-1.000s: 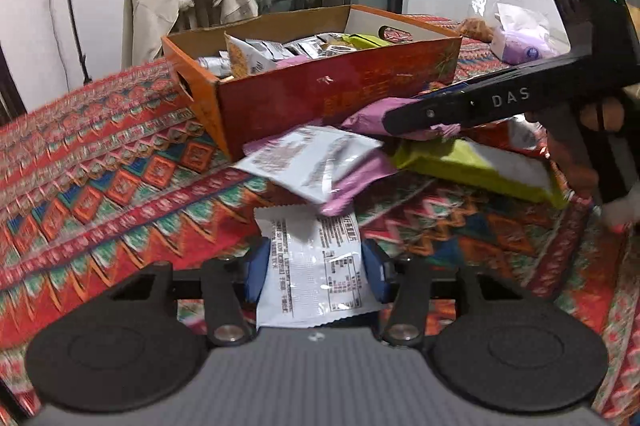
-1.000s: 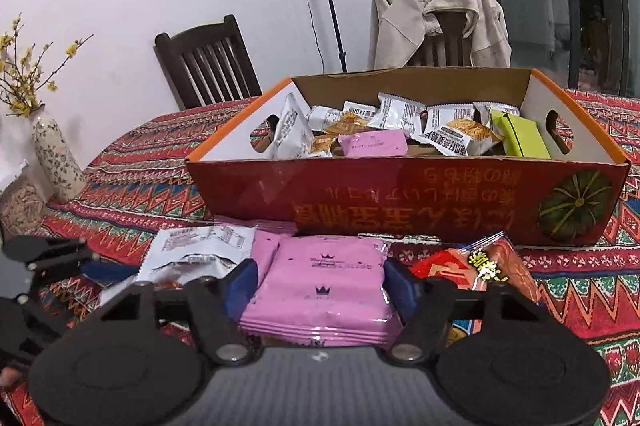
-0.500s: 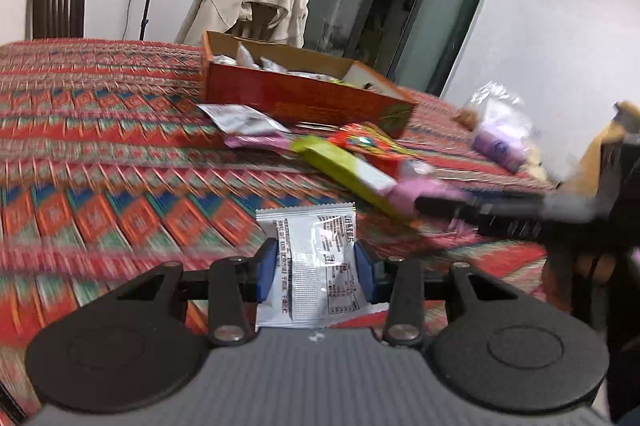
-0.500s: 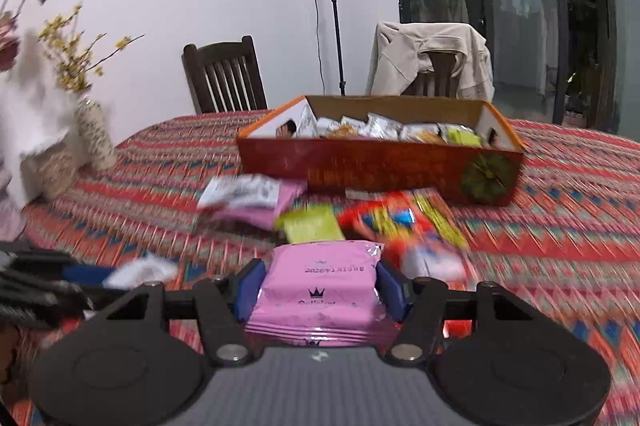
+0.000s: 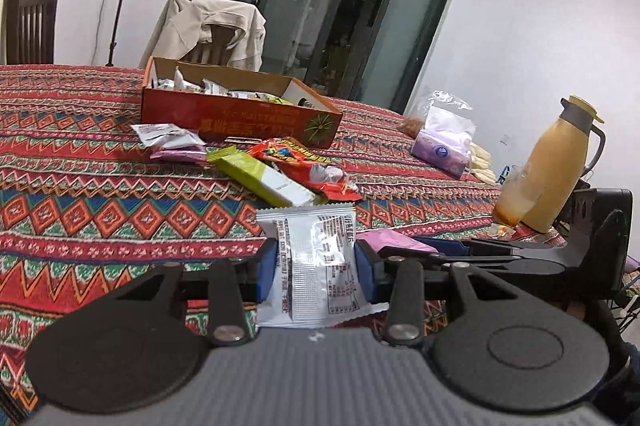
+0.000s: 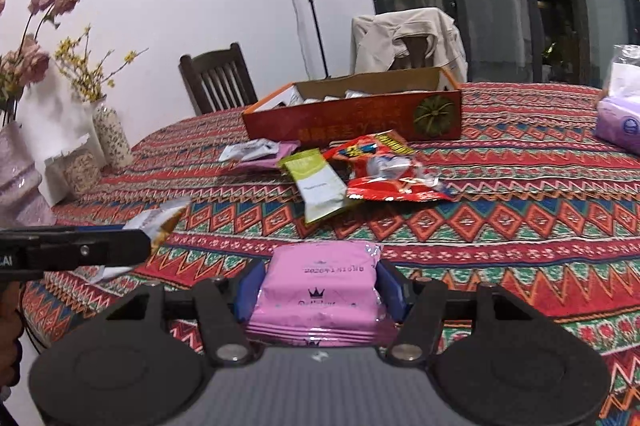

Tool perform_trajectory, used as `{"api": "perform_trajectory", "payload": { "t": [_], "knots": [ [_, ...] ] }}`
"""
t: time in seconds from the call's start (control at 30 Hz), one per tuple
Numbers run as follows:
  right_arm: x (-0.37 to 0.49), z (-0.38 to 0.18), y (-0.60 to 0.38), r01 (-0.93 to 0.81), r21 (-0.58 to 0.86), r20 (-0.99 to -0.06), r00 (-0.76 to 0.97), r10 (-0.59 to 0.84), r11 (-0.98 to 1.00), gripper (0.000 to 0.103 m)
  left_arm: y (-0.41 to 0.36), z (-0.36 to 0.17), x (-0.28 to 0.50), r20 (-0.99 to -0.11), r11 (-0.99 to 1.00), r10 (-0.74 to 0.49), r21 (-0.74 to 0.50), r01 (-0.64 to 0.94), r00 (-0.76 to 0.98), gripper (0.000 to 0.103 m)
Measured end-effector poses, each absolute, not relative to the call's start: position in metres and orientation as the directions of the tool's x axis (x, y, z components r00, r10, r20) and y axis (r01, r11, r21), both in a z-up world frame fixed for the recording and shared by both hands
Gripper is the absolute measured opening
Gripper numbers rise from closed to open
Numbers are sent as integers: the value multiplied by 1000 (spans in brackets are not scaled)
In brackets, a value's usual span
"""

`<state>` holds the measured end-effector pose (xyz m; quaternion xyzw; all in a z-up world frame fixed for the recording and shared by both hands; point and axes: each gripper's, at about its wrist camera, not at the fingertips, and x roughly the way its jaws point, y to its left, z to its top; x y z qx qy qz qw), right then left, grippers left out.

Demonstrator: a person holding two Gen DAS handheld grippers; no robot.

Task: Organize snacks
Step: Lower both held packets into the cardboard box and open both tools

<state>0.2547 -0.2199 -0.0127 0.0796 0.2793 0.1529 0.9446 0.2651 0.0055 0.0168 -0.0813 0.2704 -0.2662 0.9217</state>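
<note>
Clamping a white packet, the left hand-held gripper hangs above the worktop. The right hand-held gripper grips a pink pack. At 12 o'clock, well apart, the box holds snacks; loose packets lie just before it.

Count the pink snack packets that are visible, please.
2. One pink foil packet is clamped in the right tool; another lies under a white packet before the orange cardboard box. Others may be hidden.
</note>
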Motion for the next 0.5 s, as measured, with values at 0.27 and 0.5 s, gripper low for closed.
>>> {"api": "perform_trajectory", "payload": {
  "t": [0.27,0.5],
  "knots": [
    [285,13,-238,-281,264,-449,811,375,923,60,7,59,334,-395,840,-542,-246,483,742,42],
    [379,59,-245,-308,210,-362,857,367,928,60,-11,105,460,-328,803,-594,-300,516,734,42]
  ]
}}
